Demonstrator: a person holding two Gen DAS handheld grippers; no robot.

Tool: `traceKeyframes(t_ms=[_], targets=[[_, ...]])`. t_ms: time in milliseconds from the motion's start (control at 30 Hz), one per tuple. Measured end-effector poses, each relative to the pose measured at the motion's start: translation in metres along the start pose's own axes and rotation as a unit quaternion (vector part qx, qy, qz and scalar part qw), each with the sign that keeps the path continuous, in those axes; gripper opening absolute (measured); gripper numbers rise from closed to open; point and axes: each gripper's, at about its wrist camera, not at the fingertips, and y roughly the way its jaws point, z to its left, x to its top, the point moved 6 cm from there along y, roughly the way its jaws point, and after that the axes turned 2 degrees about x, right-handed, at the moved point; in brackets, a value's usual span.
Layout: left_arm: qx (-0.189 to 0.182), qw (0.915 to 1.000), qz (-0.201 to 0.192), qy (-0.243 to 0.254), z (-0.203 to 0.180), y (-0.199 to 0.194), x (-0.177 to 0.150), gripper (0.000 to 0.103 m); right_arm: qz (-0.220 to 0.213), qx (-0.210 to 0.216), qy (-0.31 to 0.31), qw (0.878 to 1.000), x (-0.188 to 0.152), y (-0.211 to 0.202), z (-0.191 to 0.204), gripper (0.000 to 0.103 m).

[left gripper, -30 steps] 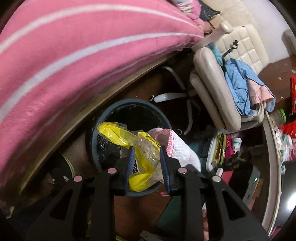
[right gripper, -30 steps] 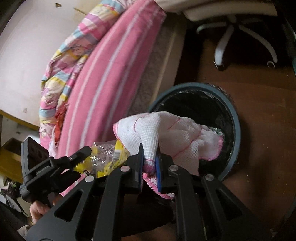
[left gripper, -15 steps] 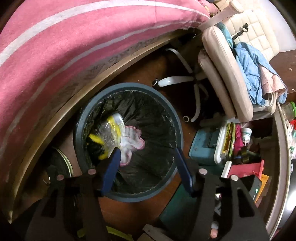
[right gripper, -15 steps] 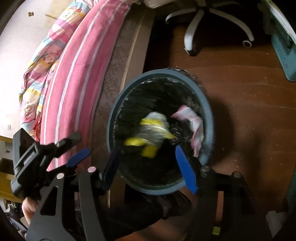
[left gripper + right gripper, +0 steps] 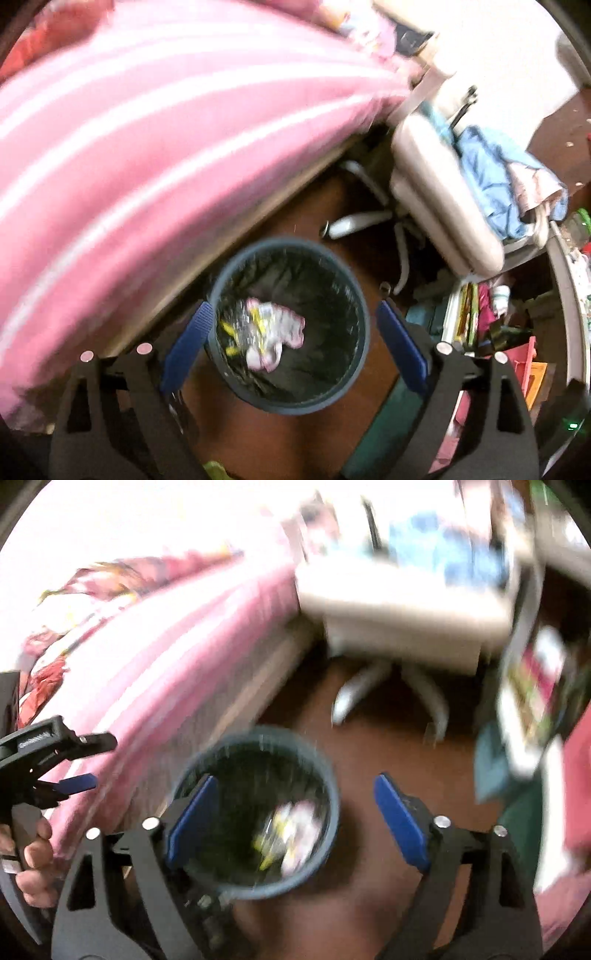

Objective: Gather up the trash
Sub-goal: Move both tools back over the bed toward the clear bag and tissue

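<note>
Wrapper [image 5: 240, 326] and cloth [image 5: 280, 328] lie inside bin [image 5: 354, 295], beside bed [image 5: 147, 147].

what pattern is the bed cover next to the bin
Pink bed cover with pale stripes, clearest in the left wrist view.

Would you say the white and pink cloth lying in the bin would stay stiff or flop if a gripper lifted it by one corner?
Probably floppy: the white and pink cloth lies crumpled in soft folds inside the bin. It likely weighs little, being thin fabric. It may snag the yellow and clear wrapper beside it.
</note>
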Motion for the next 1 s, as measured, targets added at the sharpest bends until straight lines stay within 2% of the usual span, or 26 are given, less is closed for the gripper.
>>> traceKeyframes(t_ms=[33, 100, 200, 267, 367, 433, 533, 567, 633, 667, 767, 833, 1000], targets=[[-0.003, 0.9998, -0.021, 0.001, 0.0, -0.015, 0.005, 0.088, -0.016, 0.003, -0.013, 1.0, 0.007, -0.009, 0.008, 0.087], [-0.008, 0.9983, -0.058, -0.006, 0.005, -0.041, 0.013, 0.089, -0.038, 0.037, -0.032, 0.998, 0.021, -0.028, 0.032, 0.087], [-0.027, 0.9922, -0.115, -0.039, 0.019, -0.087, 0.027, 0.089, -0.051, 0.062, -0.047, 0.996, 0.036, -0.045, 0.058, 0.087], [-0.048, 0.9842, -0.157, -0.065, 0.035, -0.125, 0.038, 0.089, -0.061, 0.078, -0.059, 0.993, 0.048, -0.057, 0.085, 0.087], [-0.057, 0.972, -0.216, -0.073, 0.058, -0.184, 0.05, 0.09, -0.074, 0.132, -0.067, 0.986, 0.068, -0.078, 0.131, 0.087], [-0.049, 0.9647, -0.249, -0.07, 0.077, -0.219, 0.053, 0.092, -0.084, 0.181, -0.08, 0.977, 0.083, -0.095, 0.171, 0.087], [-0.008, 0.9548, -0.288, -0.073, 0.121, -0.265, 0.055, 0.093, -0.095, 0.222, -0.098, 0.965, 0.094, -0.109, 0.213, 0.088], [0.014, 0.9518, -0.297, -0.076, 0.141, -0.277, 0.053, 0.093, -0.101, 0.251, -0.112, 0.956, 0.099, -0.118, 0.244, 0.089], [0.046, 0.9475, -0.304, -0.086, 0.175, -0.29, 0.049, 0.093, -0.109, 0.273, -0.129, 0.947, 0.101, -0.126, 0.28, 0.09], [0.06, 0.9452, -0.307, -0.095, 0.195, -0.297, 0.046, 0.093, -0.11, 0.277, -0.134, 0.945, 0.101, -0.127, 0.29, 0.09], [0.093, 0.9388, -0.31, -0.119, 0.248, -0.31, 0.032, 0.093, -0.109, 0.299, -0.158, 0.935, 0.095, -0.128, 0.355, 0.09], [0.113, 0.9344, -0.308, -0.139, 0.281, -0.315, 0.018, 0.093, -0.104, 0.313, -0.161, 0.93, 0.091, -0.126, 0.38, 0.09], [0.127, 0.9295, -0.291, -0.187, 0.336, -0.319, 0.017, 0.093, -0.074, 0.347, -0.199, 0.914, 0.07, -0.099, 0.465, 0.09]])
